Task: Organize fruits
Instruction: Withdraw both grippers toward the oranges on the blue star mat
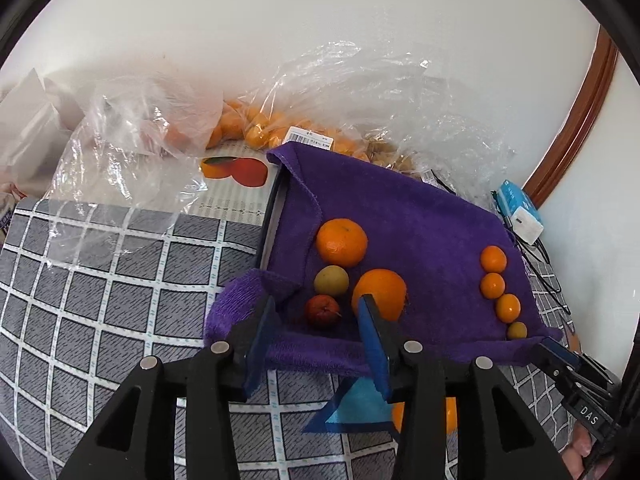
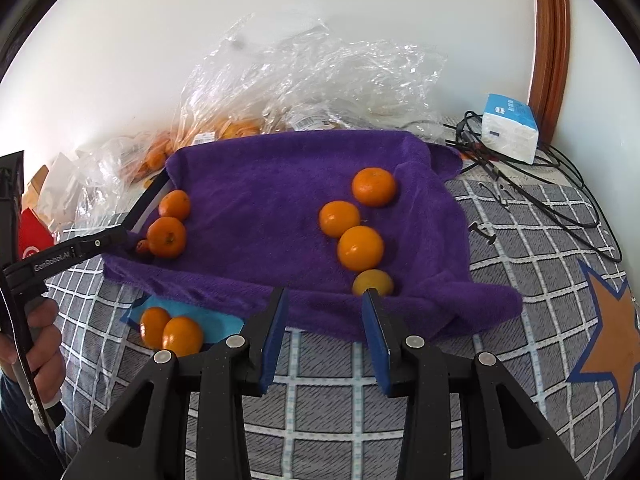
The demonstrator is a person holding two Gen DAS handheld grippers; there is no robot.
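Observation:
A purple towel [image 1: 408, 216] [image 2: 272, 184] covers a tray. On its left lie a mandarin [image 1: 341, 241], a yellow-green fruit [image 1: 331, 280], a small red fruit [image 1: 322, 311] and a big orange [image 1: 379, 293]. On its right is a row of small oranges [image 1: 493, 258] [image 2: 360, 248] ending in a small yellow one [image 1: 517, 330] [image 2: 373, 282]. My left gripper [image 1: 316, 308] is open, just over the towel's near edge, around the red fruit. My right gripper [image 2: 325, 300] is open and empty, before the towel's near edge by the yellow fruit. It also shows in the left wrist view [image 1: 560, 360].
Two oranges [image 2: 172, 330] lie on a blue paper [image 2: 224, 324] on the grey checked cloth [image 2: 332, 408]. Clear plastic bags of oranges [image 1: 256, 128] [image 2: 280, 92] sit at the wall. A tissue pack [image 2: 510, 128] and black cables [image 2: 560, 200] lie far right.

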